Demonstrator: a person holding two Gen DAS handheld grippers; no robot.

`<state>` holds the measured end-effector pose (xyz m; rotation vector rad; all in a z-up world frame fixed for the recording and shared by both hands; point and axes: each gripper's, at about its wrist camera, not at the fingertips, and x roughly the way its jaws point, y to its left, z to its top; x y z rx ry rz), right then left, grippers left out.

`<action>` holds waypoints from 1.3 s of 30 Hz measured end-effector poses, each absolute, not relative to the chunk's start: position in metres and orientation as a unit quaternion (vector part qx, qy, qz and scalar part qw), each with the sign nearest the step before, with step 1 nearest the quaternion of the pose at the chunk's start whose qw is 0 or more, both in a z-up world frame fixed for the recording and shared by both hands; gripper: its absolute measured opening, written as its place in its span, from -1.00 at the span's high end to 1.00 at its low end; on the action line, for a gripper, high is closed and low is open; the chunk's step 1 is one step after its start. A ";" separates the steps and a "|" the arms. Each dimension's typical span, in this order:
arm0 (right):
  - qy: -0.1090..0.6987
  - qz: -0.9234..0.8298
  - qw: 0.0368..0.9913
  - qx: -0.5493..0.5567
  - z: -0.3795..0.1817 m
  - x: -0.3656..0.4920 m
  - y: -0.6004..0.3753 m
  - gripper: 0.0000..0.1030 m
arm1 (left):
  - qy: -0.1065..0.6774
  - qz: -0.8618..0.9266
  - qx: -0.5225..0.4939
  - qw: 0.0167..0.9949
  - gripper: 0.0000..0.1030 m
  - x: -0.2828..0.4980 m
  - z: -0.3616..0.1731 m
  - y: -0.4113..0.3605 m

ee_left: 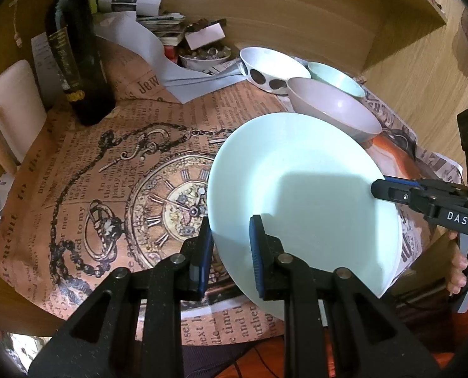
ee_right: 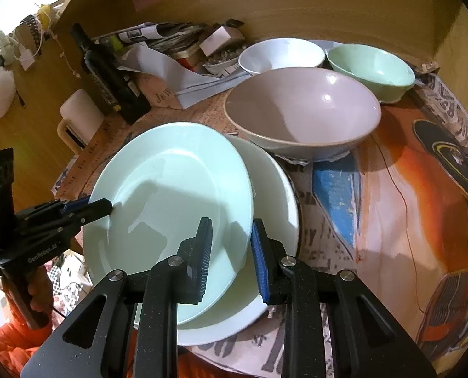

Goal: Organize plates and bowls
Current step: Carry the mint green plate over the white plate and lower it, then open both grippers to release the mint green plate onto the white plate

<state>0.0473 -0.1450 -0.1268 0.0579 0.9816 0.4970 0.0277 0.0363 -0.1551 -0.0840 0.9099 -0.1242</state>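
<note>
The mint plate (ee_right: 171, 189), mid-frame, rides tilted between both spread grippers, left gripper (ee_left: 231, 252) and right gripper (ee_right: 231, 255) bracketing opposite rims, probably to stack it on the white plate (ee_right: 275, 195).

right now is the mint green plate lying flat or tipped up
Tipped: the mint green plate leans with one edge raised over the white plate, with both grippers' fingers straddling opposite rims.

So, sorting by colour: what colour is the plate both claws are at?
Pale mint green plate, clearest in the right wrist view.

Mint plate (ee_left: 303, 195) between hand-held gripper (ee_left: 231, 252) fingers
</note>
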 end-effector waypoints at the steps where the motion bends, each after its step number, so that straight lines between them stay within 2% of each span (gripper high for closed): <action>1: 0.468 0.235 0.852 0.029 -0.127 0.047 -0.146 0.55 | 0.439 -0.060 -0.040 0.896 0.60 0.028 -0.156 0.035; 22: 0.477 0.225 0.849 0.029 -0.128 0.050 -0.152 0.55 | 0.449 -0.079 -0.029 0.890 0.53 0.042 -0.169 0.029; 28: 0.473 0.222 0.852 0.031 -0.127 0.047 -0.155 0.56 | 0.442 -0.083 -0.018 0.893 0.41 0.045 -0.171 0.024; 30: 0.472 0.221 0.853 0.034 -0.127 0.047 -0.156 0.56 | 0.445 -0.092 -0.022 0.891 0.23 0.047 -0.172 0.025; 32: 0.469 0.217 0.855 0.031 -0.126 0.045 -0.156 0.55 | 0.445 -0.095 -0.023 0.890 0.19 0.049 -0.172 0.025; 39: 0.419 0.192 0.888 -0.003 -0.105 0.036 -0.158 0.54 | 0.418 -0.090 -0.023 0.904 0.02 0.050 -0.154 0.029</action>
